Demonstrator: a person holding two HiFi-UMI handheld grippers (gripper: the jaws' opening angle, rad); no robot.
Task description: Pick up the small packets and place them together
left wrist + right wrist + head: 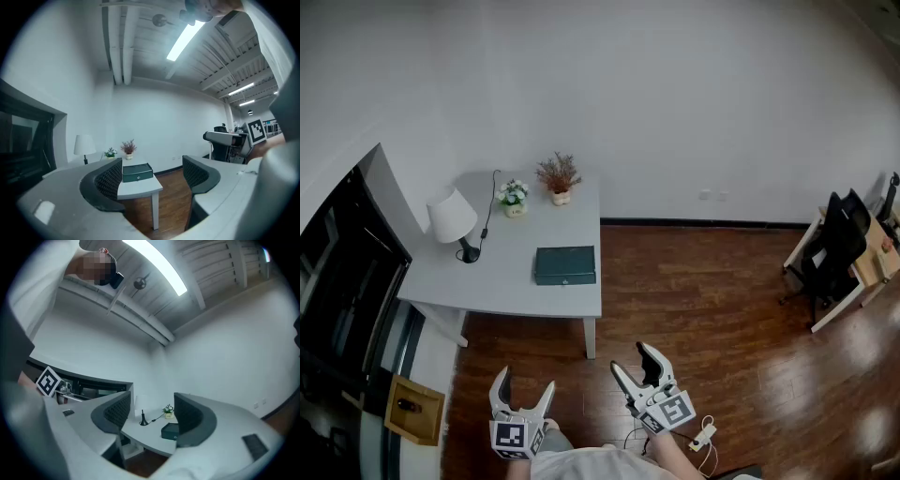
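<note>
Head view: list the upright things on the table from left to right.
lamp → small pot of white flowers → pot of dried stems

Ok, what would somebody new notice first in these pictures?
Probably the dark green box lying on the grey table by the white wall, with a white lamp, a white-flowered plant and a reddish plant along the table's far side. Next, the left tool and right tool, both open and empty, held low over the wooden floor.
</note>
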